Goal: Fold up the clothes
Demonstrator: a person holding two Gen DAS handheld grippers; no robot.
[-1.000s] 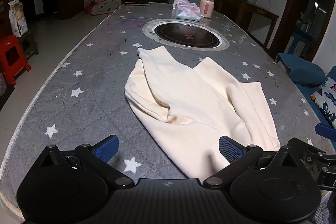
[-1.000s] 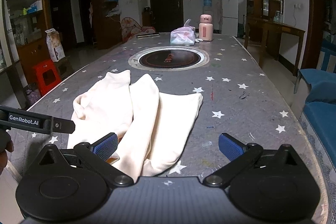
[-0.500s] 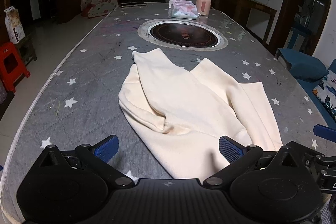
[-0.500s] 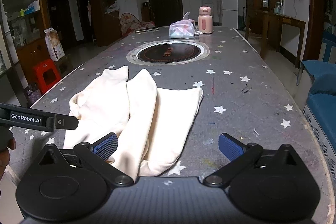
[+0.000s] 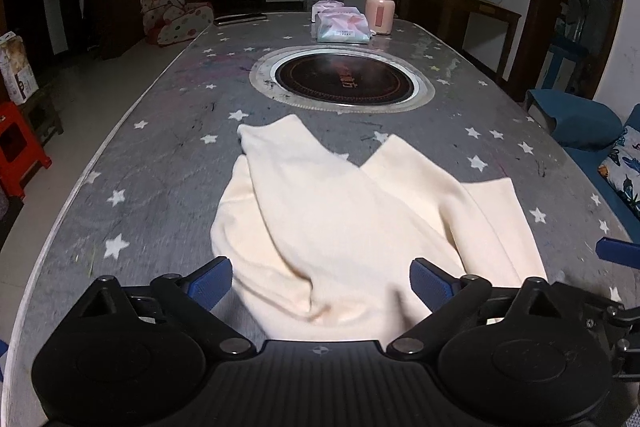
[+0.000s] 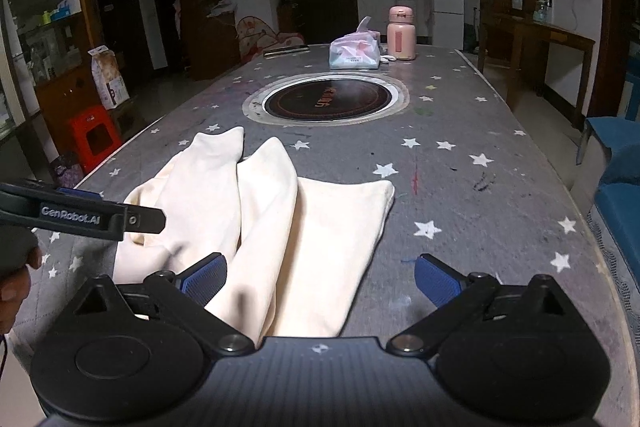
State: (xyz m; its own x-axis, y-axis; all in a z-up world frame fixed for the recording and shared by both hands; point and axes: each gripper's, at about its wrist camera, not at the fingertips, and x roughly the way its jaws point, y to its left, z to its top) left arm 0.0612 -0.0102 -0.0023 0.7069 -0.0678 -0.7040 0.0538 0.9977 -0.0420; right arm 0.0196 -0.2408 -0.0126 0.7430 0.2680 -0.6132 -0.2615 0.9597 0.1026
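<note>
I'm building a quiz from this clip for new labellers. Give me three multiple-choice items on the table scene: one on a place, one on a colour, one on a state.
1. Where does the pink bottle stand?
A. beyond the round cooktop, beside the tissue pack
B. on the cream garment
C. on the red stool

2. What colour are the stars on the grey table cover?
A. red
B. white
C. black

3. How is the garment?
A. hanging from both grippers
B. lying on the table, partly folded
C. rolled into a ball

Answers: 1 A, it stands at the table's far end next to the pack. 2 B, pale stars dot the cover. 3 B, its layers overlap flat on the cover, no pads gripping it.
</note>
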